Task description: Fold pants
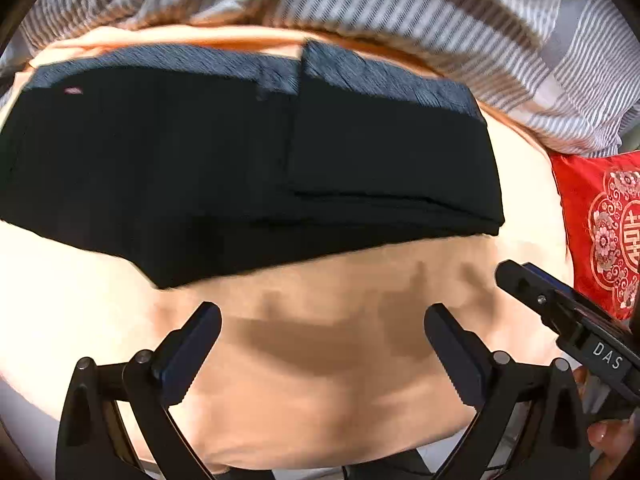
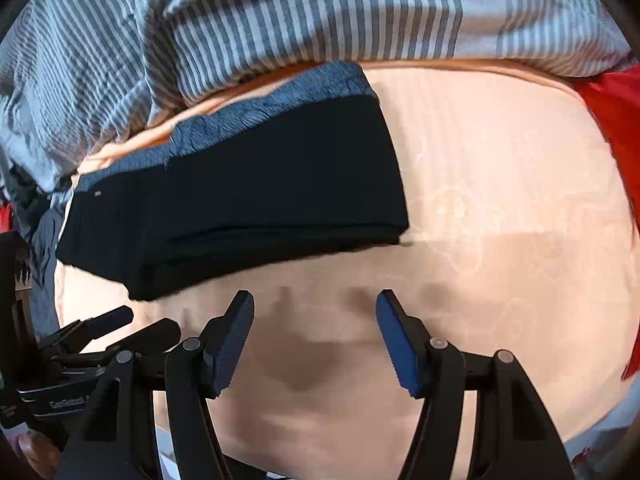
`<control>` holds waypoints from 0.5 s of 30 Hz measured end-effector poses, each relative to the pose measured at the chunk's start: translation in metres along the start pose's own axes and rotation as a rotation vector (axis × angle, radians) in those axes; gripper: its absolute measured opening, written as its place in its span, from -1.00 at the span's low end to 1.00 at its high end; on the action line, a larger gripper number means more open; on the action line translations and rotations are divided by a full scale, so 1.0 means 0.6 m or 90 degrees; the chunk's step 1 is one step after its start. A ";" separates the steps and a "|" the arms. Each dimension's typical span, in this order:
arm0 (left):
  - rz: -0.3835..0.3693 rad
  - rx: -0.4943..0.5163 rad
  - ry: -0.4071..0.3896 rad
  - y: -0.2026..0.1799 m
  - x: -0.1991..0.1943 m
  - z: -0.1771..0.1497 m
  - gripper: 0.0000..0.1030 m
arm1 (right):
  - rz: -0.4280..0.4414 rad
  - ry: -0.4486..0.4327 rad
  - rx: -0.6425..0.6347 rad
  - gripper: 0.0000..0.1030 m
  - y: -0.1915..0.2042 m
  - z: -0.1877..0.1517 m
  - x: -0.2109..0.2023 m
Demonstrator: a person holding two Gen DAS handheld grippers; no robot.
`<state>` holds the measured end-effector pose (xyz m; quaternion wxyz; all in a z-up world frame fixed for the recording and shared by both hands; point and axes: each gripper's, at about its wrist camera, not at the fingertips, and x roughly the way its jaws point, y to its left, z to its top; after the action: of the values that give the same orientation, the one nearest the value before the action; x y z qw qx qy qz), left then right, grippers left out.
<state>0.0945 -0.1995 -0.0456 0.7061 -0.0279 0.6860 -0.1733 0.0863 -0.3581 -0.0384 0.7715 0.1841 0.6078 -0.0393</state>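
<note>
The black pants (image 1: 248, 168) lie folded into a compact stack on the peach bedsheet (image 1: 320, 320), with a grey-blue waistband (image 1: 360, 76) along the far edge. They also show in the right wrist view (image 2: 248, 204), up and left of centre. My left gripper (image 1: 322, 320) is open and empty, hovering over bare sheet just short of the pants' near edge. My right gripper (image 2: 315, 308) is open and empty, near the fold's right corner. It also shows in the left wrist view (image 1: 560, 312) at the right edge. The left gripper shows in the right wrist view (image 2: 120, 326) at lower left.
A grey-and-white striped duvet (image 2: 320, 12) is bunched along the far side behind the pants. A red embroidered cushion (image 1: 600, 224) lies to the right. Bare peach sheet (image 2: 500, 200) spreads to the right of the pants. Dark clothes (image 2: 36, 216) sit at the left edge.
</note>
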 end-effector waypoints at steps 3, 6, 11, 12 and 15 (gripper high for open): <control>0.006 0.015 -0.017 0.033 -0.016 0.014 0.98 | -0.014 -0.016 0.004 0.31 0.034 -0.001 -0.009; 0.011 -0.021 -0.026 0.092 -0.035 0.024 0.98 | -0.019 -0.018 -0.006 0.31 0.076 0.006 -0.008; 0.027 -0.116 -0.043 0.213 -0.058 0.019 0.98 | -0.012 -0.002 -0.061 0.31 0.173 0.020 0.012; 0.032 -0.136 -0.056 0.238 -0.066 0.018 0.98 | -0.010 0.001 -0.069 0.31 0.186 0.020 0.016; 0.047 -0.197 -0.090 0.312 -0.086 0.020 0.98 | 0.000 0.016 -0.106 0.38 0.242 0.022 0.036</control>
<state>0.1450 -0.0115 -0.0475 0.7456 -0.1232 0.6538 -0.0377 0.1455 -0.2244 -0.0221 0.7764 0.1197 0.6186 0.0136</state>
